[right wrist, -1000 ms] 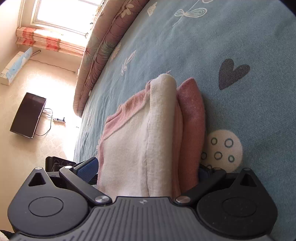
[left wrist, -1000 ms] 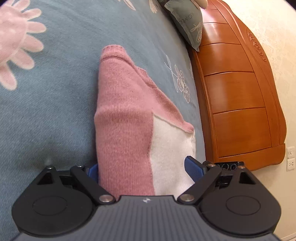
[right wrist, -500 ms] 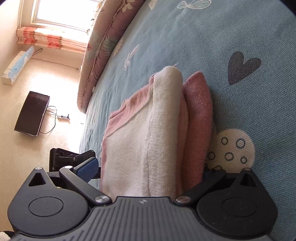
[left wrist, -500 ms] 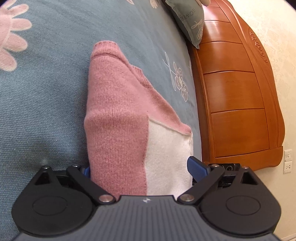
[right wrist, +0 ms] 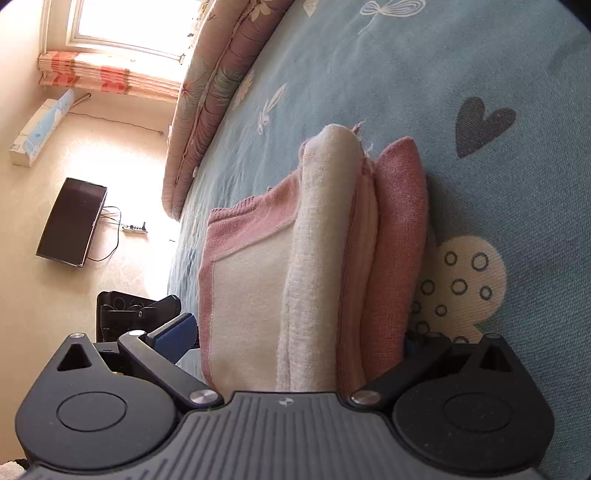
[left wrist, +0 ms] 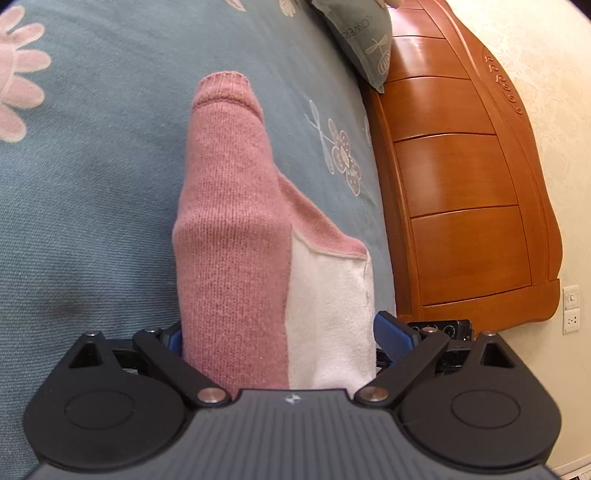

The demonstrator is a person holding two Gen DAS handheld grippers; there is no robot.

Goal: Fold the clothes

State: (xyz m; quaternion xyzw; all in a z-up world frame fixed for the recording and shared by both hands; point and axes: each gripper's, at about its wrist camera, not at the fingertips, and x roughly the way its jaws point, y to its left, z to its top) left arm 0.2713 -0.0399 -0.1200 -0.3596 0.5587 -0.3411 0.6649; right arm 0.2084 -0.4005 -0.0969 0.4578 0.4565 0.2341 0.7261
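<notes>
Folded pink-white sweater [left wrist: 236, 236] on blue bedspread [left wrist: 92, 184]. Left tongs [left wrist: 277, 338] spread around one end, right tongs [right wrist: 299, 328] spread around other.

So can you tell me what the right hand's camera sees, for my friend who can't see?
A folded pink and white knitted sweater sits between the right gripper and its wide-apart blue-padded fingers, lying on a blue patterned bedspread. Left of it are a sunny window and a beige floor.
</notes>
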